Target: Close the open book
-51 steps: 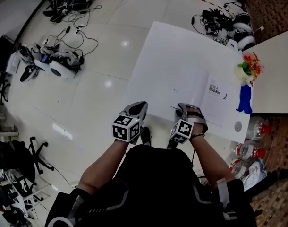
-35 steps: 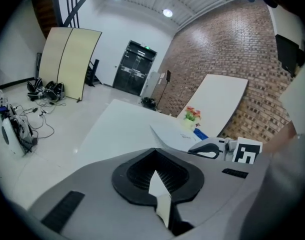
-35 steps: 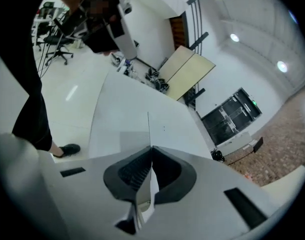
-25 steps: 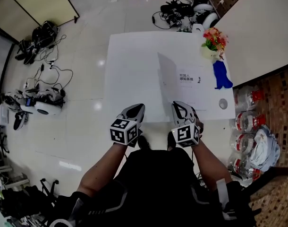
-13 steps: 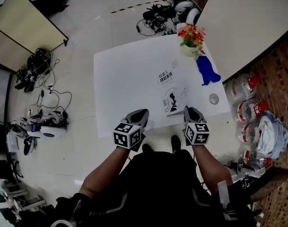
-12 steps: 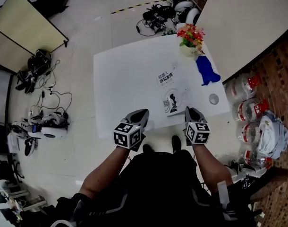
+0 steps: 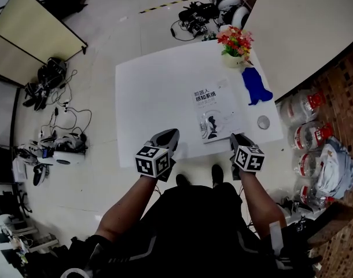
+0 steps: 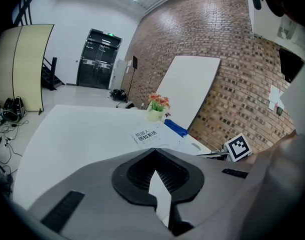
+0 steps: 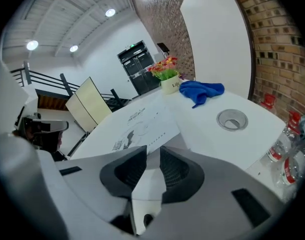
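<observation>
Book (image 7: 216, 116) closed, Chinese title on white cover; left fingers (image 8: 141, 171) pressed together, right fingers (image 9: 126, 172) opening, nothing between.

White table (image 7: 153, 91) with book (image 7: 214, 113), cloth (image 7: 256, 86), flowerpot (image 7: 234, 60)

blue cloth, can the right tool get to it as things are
Probably yes: the right tool, jaws opening with nothing between them, faces bare table before the blue cloth; only a round dish lies nearby.

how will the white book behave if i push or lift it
It would probably slide easily, since the book lies flat and closed on the smooth table. It looks thin, so it is likely light and floppy if lifted by an edge. It is unlikely to tip.
</observation>
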Action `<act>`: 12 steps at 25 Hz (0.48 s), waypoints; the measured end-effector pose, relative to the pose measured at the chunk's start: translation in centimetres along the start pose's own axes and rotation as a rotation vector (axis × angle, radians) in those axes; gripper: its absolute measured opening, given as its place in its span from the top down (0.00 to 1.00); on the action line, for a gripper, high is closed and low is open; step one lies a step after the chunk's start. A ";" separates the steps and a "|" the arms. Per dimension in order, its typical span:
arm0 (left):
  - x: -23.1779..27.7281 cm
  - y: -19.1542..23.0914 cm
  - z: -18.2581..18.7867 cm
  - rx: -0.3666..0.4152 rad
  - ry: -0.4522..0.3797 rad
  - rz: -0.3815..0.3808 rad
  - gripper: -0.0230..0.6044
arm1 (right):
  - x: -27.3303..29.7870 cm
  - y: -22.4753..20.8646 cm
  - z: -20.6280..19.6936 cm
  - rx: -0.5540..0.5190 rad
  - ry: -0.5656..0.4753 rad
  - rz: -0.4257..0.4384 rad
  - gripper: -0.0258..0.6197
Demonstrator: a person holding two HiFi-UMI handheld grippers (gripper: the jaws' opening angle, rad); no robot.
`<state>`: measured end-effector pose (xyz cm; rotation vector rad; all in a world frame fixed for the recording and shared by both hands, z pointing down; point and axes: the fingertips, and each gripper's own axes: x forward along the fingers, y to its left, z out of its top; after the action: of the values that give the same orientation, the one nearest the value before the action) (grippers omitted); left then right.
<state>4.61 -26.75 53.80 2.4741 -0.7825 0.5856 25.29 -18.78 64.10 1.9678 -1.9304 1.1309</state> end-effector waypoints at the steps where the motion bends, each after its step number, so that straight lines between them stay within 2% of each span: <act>1: 0.0 0.0 0.0 -0.003 -0.003 0.002 0.97 | -0.3 -0.5 0.0 -0.003 0.006 -0.014 0.89; 4: -0.4 0.2 0.2 -0.016 -0.024 0.010 0.97 | -1.4 -1.6 0.5 -0.040 0.000 -0.057 0.89; 6: -0.7 0.1 0.7 -0.023 -0.048 0.013 0.97 | -2.1 -1.5 2.2 -0.060 -0.036 -0.044 0.89; 8: -1.1 -0.1 1.4 -0.032 -0.081 0.014 0.97 | -2.5 0.0 4.7 -0.113 -0.079 0.020 0.89; 12: -3.1 -1.1 3.3 -0.054 -0.168 0.033 0.97 | -3.7 5.4 10.2 -0.285 -0.170 0.198 0.90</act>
<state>3.76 -26.50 49.26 2.4883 -0.8928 0.3670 24.84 -22.80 52.67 1.8021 -2.2691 0.6938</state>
